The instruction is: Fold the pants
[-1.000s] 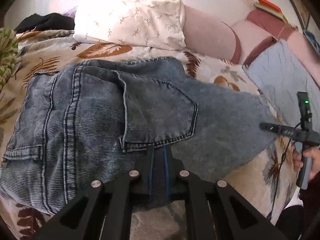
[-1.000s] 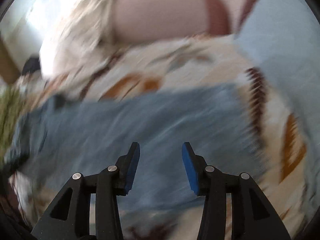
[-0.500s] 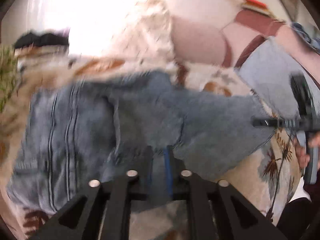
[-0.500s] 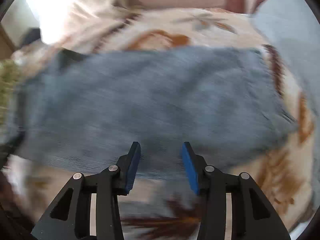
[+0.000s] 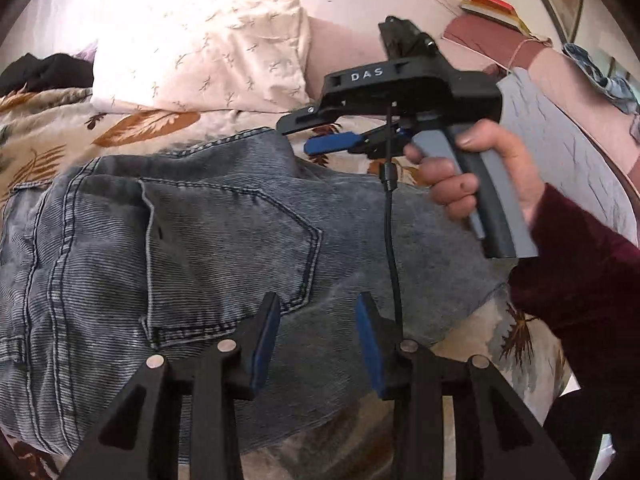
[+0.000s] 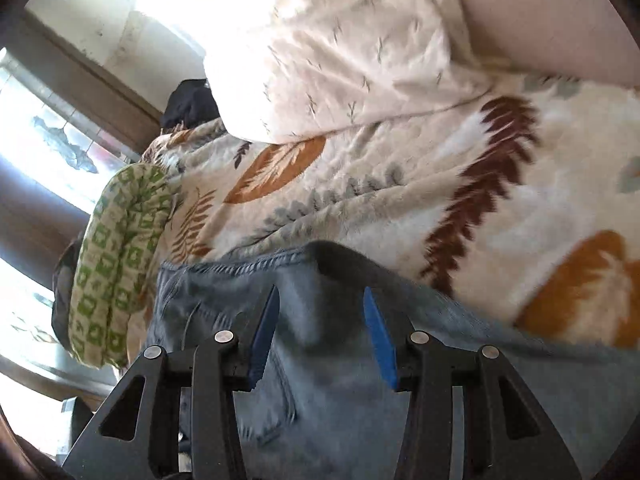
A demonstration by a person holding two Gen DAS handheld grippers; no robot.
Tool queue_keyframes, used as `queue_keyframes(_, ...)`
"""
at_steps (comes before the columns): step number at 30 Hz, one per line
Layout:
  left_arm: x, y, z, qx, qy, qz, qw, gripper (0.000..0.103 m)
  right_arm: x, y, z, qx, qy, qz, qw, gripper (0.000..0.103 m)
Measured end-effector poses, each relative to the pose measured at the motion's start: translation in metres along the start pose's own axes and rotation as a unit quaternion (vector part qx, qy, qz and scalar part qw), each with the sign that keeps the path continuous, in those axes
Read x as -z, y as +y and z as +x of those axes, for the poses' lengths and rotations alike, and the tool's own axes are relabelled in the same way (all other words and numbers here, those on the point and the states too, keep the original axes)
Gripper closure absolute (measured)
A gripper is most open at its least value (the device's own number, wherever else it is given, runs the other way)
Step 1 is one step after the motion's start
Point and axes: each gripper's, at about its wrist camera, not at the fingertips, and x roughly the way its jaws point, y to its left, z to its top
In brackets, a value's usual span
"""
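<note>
Grey-blue denim pants [image 5: 192, 248] lie folded on a leaf-patterned blanket [image 5: 52, 136], back pocket up, waistband at the left. My left gripper [image 5: 316, 320] is open and empty just above the near edge of the pants. My right gripper [image 5: 320, 136] shows in the left wrist view held in a hand, over the far edge of the pants, jaws apart. In the right wrist view the right gripper [image 6: 320, 312] is open over the pants [image 6: 340, 360], near their far folded edge.
A white pillow [image 5: 200, 52] lies behind the pants. A green-patterned cushion [image 6: 116, 264] sits at the blanket's left end, a black garment [image 6: 190, 106] beyond it. A grey cloth [image 5: 560, 144] lies to the right. A cable [image 5: 390, 240] hangs from the right gripper.
My left gripper was shut on the pants' near edge and has let go and opened. My right gripper swung from the right side across to the far edge of the pants.
</note>
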Motion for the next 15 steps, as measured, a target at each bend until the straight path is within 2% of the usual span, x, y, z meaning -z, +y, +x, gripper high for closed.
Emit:
queue_keyframes(2,0.001,0.002,0.002,-0.004,0.005,-0.005,1.0000,0.053,-0.001,-0.004,0.009,-0.020,0.009,0.005,1.000,0.058)
queue_keyframes(5,0.001,-0.001,0.005,-0.016,0.008,-0.001,0.9998,0.040,-0.005,0.000,0.012,-0.034,0.012,-0.003,0.999,0.057)
queue_keyframes(10,0.004,-0.004,0.004,-0.025,0.006,0.002,0.9997,0.009,-0.009,0.011,0.024,0.006,0.035,-0.034,0.999,0.054)
queue_keyframes(14,0.005,-0.006,0.009,-0.027,0.015,0.007,0.9995,0.005,-0.005,0.014,0.032,0.010,0.058,-0.051,0.997,0.054)
queue_keyframes(15,0.006,-0.008,0.009,-0.030,0.017,0.011,0.9994,0.005,-0.003,0.018,0.035,0.018,0.063,-0.062,0.996,0.062)
